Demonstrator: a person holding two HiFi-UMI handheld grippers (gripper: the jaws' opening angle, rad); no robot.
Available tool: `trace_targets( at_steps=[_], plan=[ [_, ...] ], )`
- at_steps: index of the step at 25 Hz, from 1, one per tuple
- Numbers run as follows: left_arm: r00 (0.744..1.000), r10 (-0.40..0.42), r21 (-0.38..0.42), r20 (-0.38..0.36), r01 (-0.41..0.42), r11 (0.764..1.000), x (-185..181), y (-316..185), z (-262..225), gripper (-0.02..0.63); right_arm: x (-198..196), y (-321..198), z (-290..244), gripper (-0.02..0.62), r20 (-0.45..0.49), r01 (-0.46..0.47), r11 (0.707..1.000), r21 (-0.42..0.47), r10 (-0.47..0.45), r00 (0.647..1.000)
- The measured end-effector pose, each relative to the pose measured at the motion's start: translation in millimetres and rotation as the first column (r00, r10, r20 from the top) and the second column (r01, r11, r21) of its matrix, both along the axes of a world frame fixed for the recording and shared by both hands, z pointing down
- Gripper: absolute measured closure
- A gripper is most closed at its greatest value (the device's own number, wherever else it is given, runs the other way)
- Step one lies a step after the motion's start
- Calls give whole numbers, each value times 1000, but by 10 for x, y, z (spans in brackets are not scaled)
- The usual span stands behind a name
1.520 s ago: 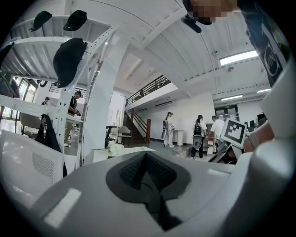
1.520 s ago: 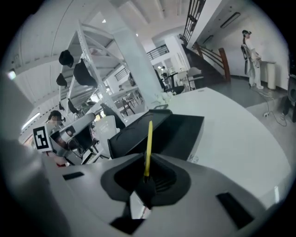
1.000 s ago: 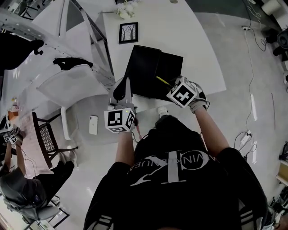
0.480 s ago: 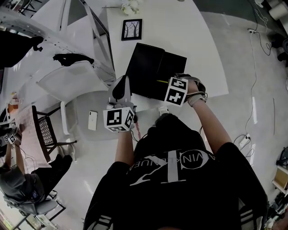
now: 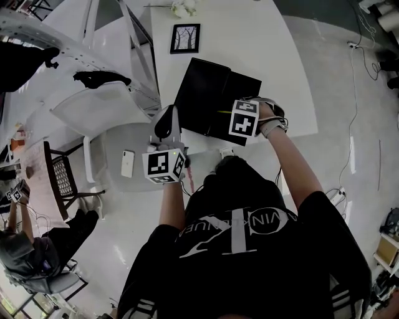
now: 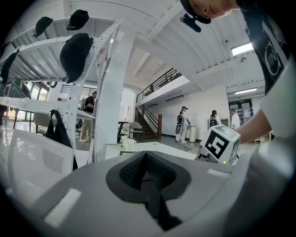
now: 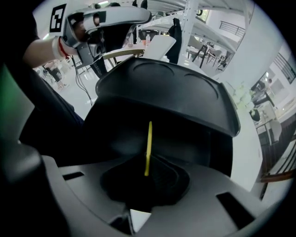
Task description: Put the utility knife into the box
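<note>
A black box lies open on the white table, its lid folded out to the left. My right gripper hovers over the box's near edge, shut on the thin yellow utility knife. In the right gripper view the knife stands edge-on between the jaws of the gripper, above the dark inside of the box, with the lid behind. My left gripper is held off the table's left edge, shut and empty.
A framed picture and white flowers sit at the table's far end. A white chair and a white rack stand left of the table. A phone lies on the floor. A person sits lower left.
My right gripper has swung left and turned over the open box with the knife still in it. The left gripper has stayed put.
</note>
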State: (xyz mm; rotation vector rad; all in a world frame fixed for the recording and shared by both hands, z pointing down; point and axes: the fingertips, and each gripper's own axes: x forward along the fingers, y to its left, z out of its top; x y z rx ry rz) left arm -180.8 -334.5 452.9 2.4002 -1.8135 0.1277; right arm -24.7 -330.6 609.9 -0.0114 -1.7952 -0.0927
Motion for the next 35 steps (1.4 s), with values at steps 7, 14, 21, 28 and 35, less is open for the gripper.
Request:
trace_targets(
  at_steps=[7, 14, 21, 28, 35],
  plan=[
    [1000, -12, 2, -10, 12, 1000, -23, 3, -4, 595, 12, -11, -6, 543, -1, -38, 999, -33, 38, 999],
    [1000, -20, 2, -20, 21, 1000, -67, 20, 0, 595, -18, -70, -44, 535, 38, -91, 996, -19, 92, 995],
    [1000, -8, -4, -23, 8, 1000, -50, 23, 20, 595, -19, -155, -154, 529, 118, -174, 985, -12, 174, 978],
    [999, 9, 3, -34, -9, 1000, -32, 16, -6, 595, 39, -171, -318, 531, 196, -259, 966, -3, 255, 947],
    [999, 30, 9, -37, -30, 1000, -5, 27, -33, 595, 83, -204, -498, 546, 304, -369, 929, -16, 357, 883]
  ],
)
